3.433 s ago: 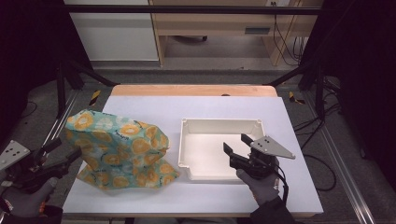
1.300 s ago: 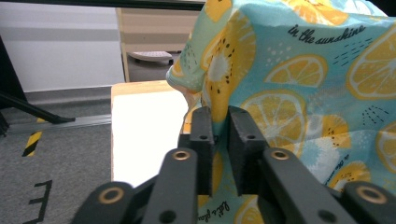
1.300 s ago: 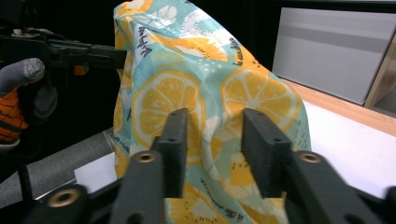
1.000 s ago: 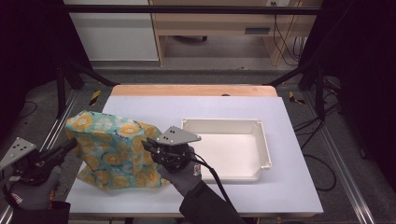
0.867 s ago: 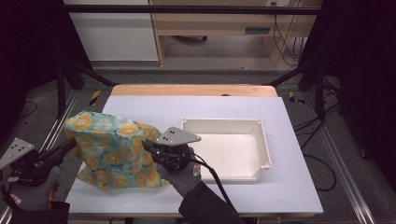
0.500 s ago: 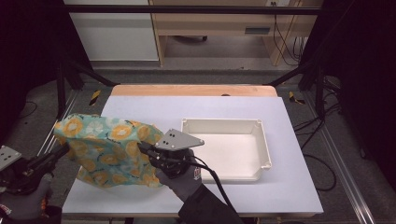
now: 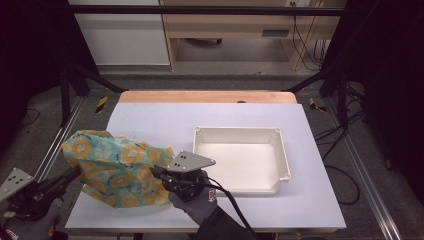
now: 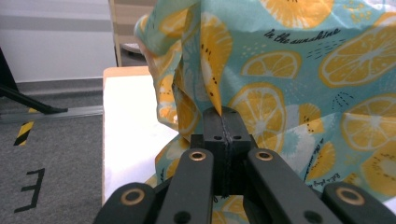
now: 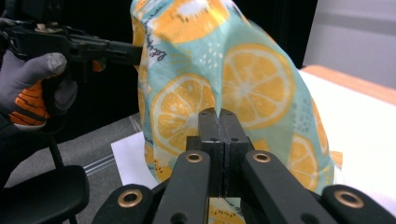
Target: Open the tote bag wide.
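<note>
Here my left gripper (image 8: 224, 116) clamped one edge of the lemon-print cloth (image 7: 117, 167), and my right gripper (image 9: 218, 116) pinched its opposite edge. The cloth hung bunched between them over the white table's (image 7: 165, 120) left front, its long axis running left to right. A white tray (image 7: 240, 160) sat just right of my right hand.

Both tools are black, with brass-ringed pivots, screwed jaw blocks and grey three-cornered top plates. The right tool (image 7: 159, 173) trails a black cable. The person wears grey gloves (image 9: 35, 84) with orange patches.
</note>
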A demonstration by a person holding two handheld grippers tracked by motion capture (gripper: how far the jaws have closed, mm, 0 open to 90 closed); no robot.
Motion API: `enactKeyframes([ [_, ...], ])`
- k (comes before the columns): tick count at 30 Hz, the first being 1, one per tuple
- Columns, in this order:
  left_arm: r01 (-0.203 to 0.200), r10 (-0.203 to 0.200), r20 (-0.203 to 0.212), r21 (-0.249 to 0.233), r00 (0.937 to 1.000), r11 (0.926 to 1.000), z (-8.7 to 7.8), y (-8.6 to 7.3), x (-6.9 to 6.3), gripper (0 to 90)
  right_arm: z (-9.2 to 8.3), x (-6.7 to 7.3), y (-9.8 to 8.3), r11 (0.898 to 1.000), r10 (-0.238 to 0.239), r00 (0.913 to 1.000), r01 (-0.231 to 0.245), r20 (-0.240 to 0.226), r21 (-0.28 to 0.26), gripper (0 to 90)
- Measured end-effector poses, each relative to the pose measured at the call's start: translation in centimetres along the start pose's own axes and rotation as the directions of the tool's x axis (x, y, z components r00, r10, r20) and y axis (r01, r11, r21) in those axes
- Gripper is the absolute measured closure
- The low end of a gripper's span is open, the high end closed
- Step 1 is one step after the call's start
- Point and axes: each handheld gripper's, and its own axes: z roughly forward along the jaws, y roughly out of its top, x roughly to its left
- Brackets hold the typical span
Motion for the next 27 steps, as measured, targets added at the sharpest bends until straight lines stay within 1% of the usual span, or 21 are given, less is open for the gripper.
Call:
enactKeyframes([
  [2, 0.003, -0.003, 0.001, 0.003, 1.0000, 1.0000, 0.2, -0.1, 0.0, 90.0, 0.3, -0.2, -0.4, 1.000, 0.009, 1.0000, -0.009, -0.002, 0.011, 90.0],
  [3, 0.002, -0.002, 0.001, 0.016, 1.0000, 0.9999, 0.4, -0.3, 0.0, 90.0, 0.5, -0.2, -0.5, 1.000, 0.015, 0.9999, -0.015, -0.005, 0.016, 89.7],
  [4, 0.003, -0.003, 0.003, 0.020, 1.0000, 0.9998, 0.6, -0.4, 0.1, 90.0, 0.7, -0.2, -0.6, 1.000, 0.016, 0.9998, -0.016, -0.008, 0.021, 89.1],
  [7, 0.005, -0.005, 0.005, 0.022, 1.0000, 0.9998, 0.7, -0.4, 0.0, 90.0, 0.8, -0.2, -0.6, 1.000, 0.015, 0.9998, -0.015, -0.012, 0.022, 83.7],
  [9, 0.003, -0.003, 0.005, 0.025, 1.0000, 0.9997, 0.9, -0.5, 0.0, 90.0, 0.6, -0.2, -0.2, 1.000, 0.020, 0.9997, -0.020, -0.013, 0.003, 74.2],
  [11, 0.005, -0.005, 0.005, 0.025, 1.0000, 0.9997, 0.9, -0.5, 0.0, 90.0, 0.2, -0.3, 0.3, 1.000, 0.022, 0.9996, -0.023, -0.019, -0.018, 69.6],
  [12, 0.003, -0.004, 0.006, 0.028, 1.0000, 0.9996, 0.9, -0.5, 0.0, 90.0, 0.2, -0.3, 0.3, 1.000, 0.022, 0.9996, -0.023, -0.019, -0.018, 69.6],
  [13, 0.004, -0.004, 0.006, 0.029, 1.0000, 0.9996, 1.0, -0.5, 0.0, 90.0, 0.0, -0.3, 0.7, 0.999, 0.021, 0.9997, -0.021, -0.014, -0.038, 65.5],
  [14, 0.004, -0.005, 0.007, 0.031, 1.0000, 0.9995, 1.0, -0.5, 0.1, 90.0, -0.3, -0.3, 1.5, 0.997, 0.019, 0.9997, -0.019, -0.013, -0.070, 61.7],
  [15, 0.004, -0.005, 0.007, 0.031, 1.0000, 0.9995, 1.0, -0.5, 0.1, 90.0, -0.3, -0.3, 1.8, 0.997, 0.016, 0.9998, -0.017, -0.014, -0.078, 61.2],
  [17, 0.007, -0.007, 0.008, 0.029, 0.9999, 0.9996, 1.1, -0.5, 0.1, 90.0, -0.1, -0.1, 2.3, 0.997, 0.009, 0.9998, -0.010, -0.016, -0.080, 61.9],
  [18, 0.008, -0.008, 0.009, 0.030, 0.9999, 0.9995, 1.1, -0.5, 0.1, 90.0, 0.1, 0.0, 2.4, 0.997, 0.004, 0.9998, -0.005, -0.017, -0.073, 64.0],
  [19, 0.008, -0.008, 0.009, 0.030, 0.9999, 0.9995, 1.1, -0.5, 0.1, 90.0, 0.1, 0.0, 2.4, 0.997, 0.004, 0.9998, -0.005, -0.017, -0.073, 64.0],
  [20, 0.008, -0.008, 0.009, 0.031, 0.9999, 0.9995, 1.0, -0.5, 0.1, 90.0, 0.7, 0.1, 2.4, 0.999, -0.002, 1.0000, 0.002, -0.004, -0.045, 73.1],
  [22, 0.009, -0.009, 0.006, 0.025, 0.9999, 0.9997, 1.0, -0.4, 0.1, 90.0, 1.2, 0.0, 2.3, 1.000, -0.001, 1.0000, 0.001, 0.009, -0.021, 84.5],
  [23, 0.009, -0.009, 0.006, 0.025, 0.9999, 0.9997, 1.0, -0.4, 0.1, 90.0, 1.4, -0.1, 2.2, 1.000, 0.001, 1.0000, -0.001, 0.002, -0.012, 88.0],
  [24, 0.009, -0.009, -0.001, 0.014, 1.0000, 0.9999, 0.8, -0.1, 0.1, 89.5, 1.4, -0.2, 2.1, 1.000, 0.002, 1.0000, -0.002, 0.000, -0.010, 90.0],
  [26, 0.011, -0.011, 0.001, -0.004, 0.9999, 0.9999, 0.5, 0.3, 0.2, 85.8, 1.4, -0.2, 2.0, 1.000, 0.000, 0.9999, 0.000, -0.014, -0.012, 90.0],
  [27, 0.014, -0.014, -0.003, -0.015, 0.9999, 0.9998, 0.3, 0.6, 0.2, 83.2, 1.4, -0.1, 2.0, 1.000, -0.006, 0.9999, 0.006, -0.011, -0.013, 90.0],
])
